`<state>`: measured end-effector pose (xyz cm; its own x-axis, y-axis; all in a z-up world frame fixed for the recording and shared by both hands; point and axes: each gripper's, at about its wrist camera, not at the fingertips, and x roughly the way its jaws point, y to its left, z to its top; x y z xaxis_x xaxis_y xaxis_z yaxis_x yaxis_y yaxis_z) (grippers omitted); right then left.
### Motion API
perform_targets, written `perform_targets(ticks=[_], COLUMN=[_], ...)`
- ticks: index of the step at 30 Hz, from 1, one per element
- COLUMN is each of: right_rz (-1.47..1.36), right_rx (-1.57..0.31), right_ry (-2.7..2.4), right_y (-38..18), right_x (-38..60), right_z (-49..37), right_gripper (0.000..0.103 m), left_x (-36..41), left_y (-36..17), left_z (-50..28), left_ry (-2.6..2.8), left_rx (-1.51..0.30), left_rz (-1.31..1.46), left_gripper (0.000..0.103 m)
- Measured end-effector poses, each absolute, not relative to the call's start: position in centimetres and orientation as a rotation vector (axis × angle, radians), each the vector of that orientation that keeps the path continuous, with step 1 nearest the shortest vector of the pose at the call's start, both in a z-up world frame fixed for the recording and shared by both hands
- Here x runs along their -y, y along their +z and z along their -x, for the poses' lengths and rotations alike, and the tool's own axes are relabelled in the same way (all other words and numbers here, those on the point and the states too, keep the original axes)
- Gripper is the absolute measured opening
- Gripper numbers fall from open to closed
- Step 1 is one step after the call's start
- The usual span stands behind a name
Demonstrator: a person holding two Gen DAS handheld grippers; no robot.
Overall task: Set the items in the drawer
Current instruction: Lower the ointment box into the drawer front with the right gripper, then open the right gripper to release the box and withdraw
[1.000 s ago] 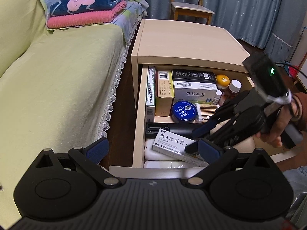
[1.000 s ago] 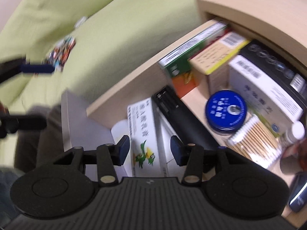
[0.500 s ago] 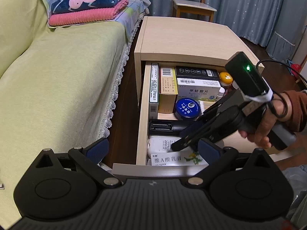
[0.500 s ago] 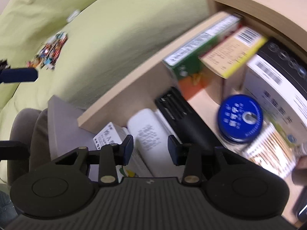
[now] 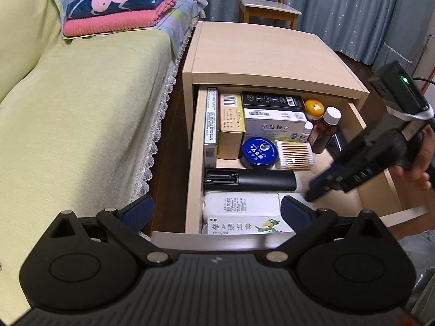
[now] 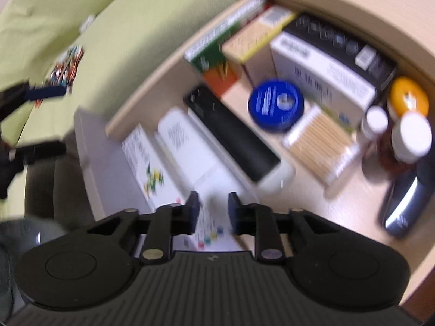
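Left wrist view: the left gripper [image 5: 216,212] is held above the front edge of the open drawer [image 5: 193,168] of a pale wooden nightstand [image 5: 261,57], its blue-padded jaws spread wide and empty. At the front of the drawer lies a white ointment box [image 5: 248,226] printed with a green parrot, flat against the front wall. Just behind it lies a white tube [image 5: 242,206], and behind that a black remote control [image 5: 248,180], both lying crosswise. Farther back sit a round blue tin [image 5: 258,153] and a pack of cotton swabs [image 5: 293,154], then a row of upright boxes [image 5: 231,121]. Brown bottles with white caps [image 5: 325,129] and an orange-capped jar [image 5: 314,107] stand at the back right. The right gripper [image 5: 316,188], held by a hand [image 5: 420,167], hovers over the right side of the drawer. A bed with a green cover [image 5: 76,108] stands beside the nightstand, with folded towels [image 5: 119,8] on it; a chair [image 5: 267,5] stands beyond.

Right wrist view (motion-blurred): the right gripper [image 6: 213,212] has its jaws partly apart with nothing between them, poised above a white box [image 6: 209,233] with coloured marks. The ointment box [image 6: 144,160], tube [image 6: 185,141] and remote control [image 6: 231,133] lie ahead of it.
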<state>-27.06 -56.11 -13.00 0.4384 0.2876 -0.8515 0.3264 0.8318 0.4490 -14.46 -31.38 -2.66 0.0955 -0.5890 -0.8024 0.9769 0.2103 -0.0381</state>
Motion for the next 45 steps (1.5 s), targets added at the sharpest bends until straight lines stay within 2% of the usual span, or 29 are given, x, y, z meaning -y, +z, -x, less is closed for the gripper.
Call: perform_targets(ticks=[9, 24, 45], right_rz=[-0.709, -0.766, -0.783], right_rx=[-1.168, -1.144, -0.967], right_ry=[0.084, 0.091, -0.091], right_y=[-15.5, -15.8, -12.0], right_x=[54.0, 53.9, 54.2], right_z=[26.0, 25.9, 32.0], right_gripper=[0.016, 0.016, 0.017], left_x=[31.6, 32.6, 32.8], left_y=[-2.6, -2.9, -1.9], left_z=[15.3, 16.2, 19.5], left_ry=[-1.298, -1.31, -1.253], left_rx=[-0.808, -0.852, -0.858], left_rz=[-0.619, -0.675, -0.772], left_gripper=[0.1, 0.1, 0.1])
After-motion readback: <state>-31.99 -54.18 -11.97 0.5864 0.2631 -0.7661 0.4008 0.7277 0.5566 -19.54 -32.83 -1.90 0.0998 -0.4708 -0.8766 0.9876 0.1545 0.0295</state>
